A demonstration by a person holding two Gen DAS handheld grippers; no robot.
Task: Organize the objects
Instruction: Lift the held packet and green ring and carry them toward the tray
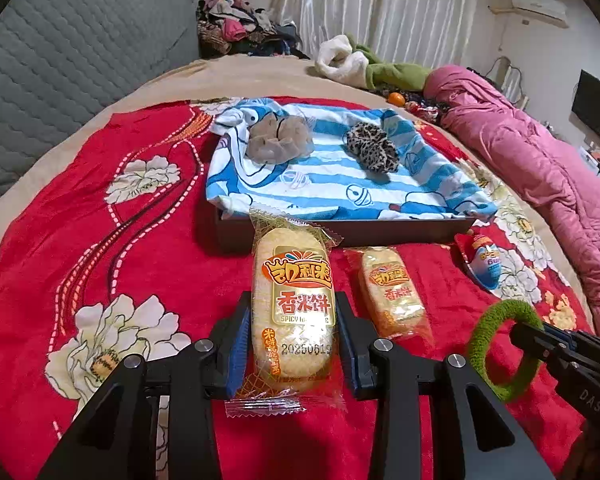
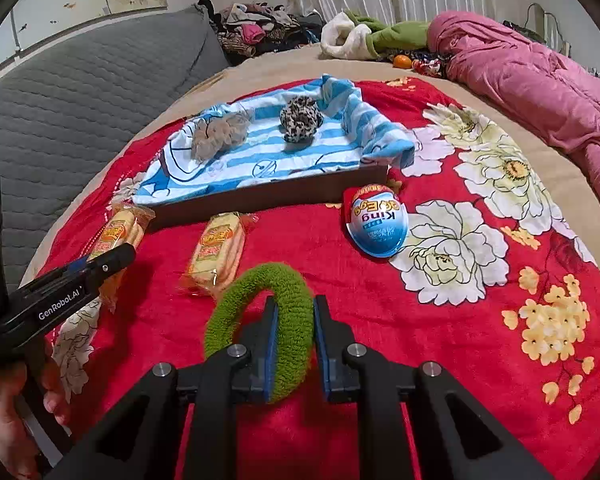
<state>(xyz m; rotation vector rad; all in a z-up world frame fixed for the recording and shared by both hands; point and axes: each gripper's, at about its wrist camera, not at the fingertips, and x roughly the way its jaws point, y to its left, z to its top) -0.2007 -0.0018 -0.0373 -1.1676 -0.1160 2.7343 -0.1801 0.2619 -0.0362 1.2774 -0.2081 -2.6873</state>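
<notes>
Two "SPICY" rice cracker packs point(image 1: 292, 312), "King Egg" capsule point(image 2: 376, 220), "GenRobot.AI" left claw point(image 2: 112, 258)

On the bed lies a blanket point(image 1: 140, 240), and on it a tray point(image 1: 340, 232) lined with a towel point(image 1: 320, 184) — two scrunchies point(image 1: 278, 140) point(image 1: 374, 148) side by side in it. Before the tray lie a rice-cracker packet point(image 2: 216, 256) and, to its right, an egg-shaped package point(image 2: 376, 220) — well apart.
</notes>
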